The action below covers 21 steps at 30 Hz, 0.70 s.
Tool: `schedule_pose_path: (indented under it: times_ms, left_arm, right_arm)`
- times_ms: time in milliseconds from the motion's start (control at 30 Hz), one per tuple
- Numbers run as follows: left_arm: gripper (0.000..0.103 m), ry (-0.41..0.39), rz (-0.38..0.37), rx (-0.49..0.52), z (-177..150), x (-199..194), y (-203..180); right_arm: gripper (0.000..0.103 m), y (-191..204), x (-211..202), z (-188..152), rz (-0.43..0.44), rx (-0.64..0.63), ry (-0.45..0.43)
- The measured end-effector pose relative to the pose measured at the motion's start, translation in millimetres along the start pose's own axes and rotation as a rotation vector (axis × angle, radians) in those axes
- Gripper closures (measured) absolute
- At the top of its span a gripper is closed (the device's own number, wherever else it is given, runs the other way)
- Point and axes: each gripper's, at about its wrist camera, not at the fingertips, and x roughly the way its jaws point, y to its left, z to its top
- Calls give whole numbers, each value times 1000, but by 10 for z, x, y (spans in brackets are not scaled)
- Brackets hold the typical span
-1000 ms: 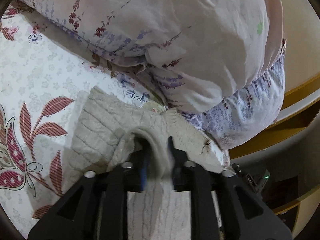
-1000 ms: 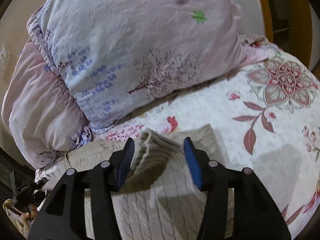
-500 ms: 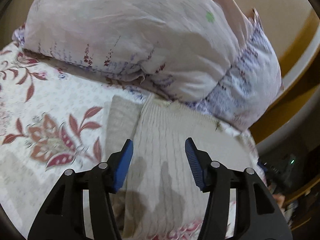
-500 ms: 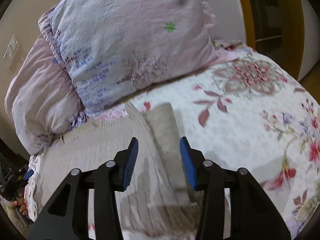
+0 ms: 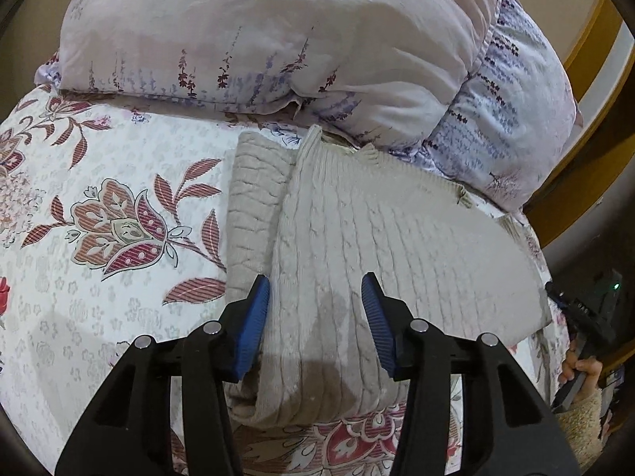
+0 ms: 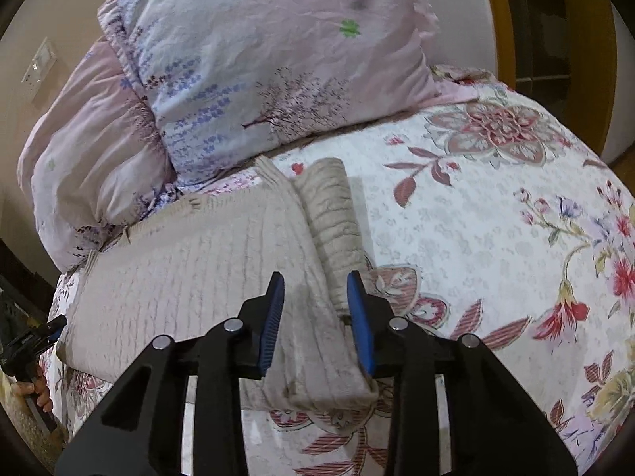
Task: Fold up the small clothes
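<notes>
Beige cable-knit sweater (image 5: 357, 238) lies flat on the floral quilted bed (image 5: 99, 182), just below the lavender-print pillows (image 5: 278, 39), one side already folded over the body. Left gripper (image 5: 315, 319) and right gripper (image 6: 315, 319) both hover above it, jaws apart, holding nothing. Judgement: next fold needs matched pinches through both layers at the near hem, lifted evenly to avoid skew.
</notes>
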Motion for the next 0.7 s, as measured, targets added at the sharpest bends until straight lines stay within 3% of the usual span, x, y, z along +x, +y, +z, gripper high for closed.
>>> schedule_pose_path:
  times_ms: [167, 200, 233, 300, 467, 600, 700]
  left_arm:
    - [56, 9, 23, 27, -30, 56, -47]
    - [57, 12, 27, 29, -36, 67, -44]
    - [60, 14, 28, 28, -39, 77, -40]
    - [64, 19, 29, 22, -38, 90, -24]
    - [95, 41, 11, -13, -28, 91, 45]
    - [96, 39, -22, -16, -35, -8, 68]
    - [96, 37, -35, -11, -68, -61, 80]
  right_arm:
    - [70, 120, 129, -5, -24, -75, 41]
    - [73, 139, 150, -22, -31, -89, 46]
    - [84, 145, 160, -37, -37, -97, 49]
    - [91, 141, 169, -70, -22, -96, 57]
    - [93, 120, 6, -67, 7, -54, 8]
    - [94, 99, -166, -49, 34, -18, -26]
    - [94, 90, -146, -111, -13, -26, -5]
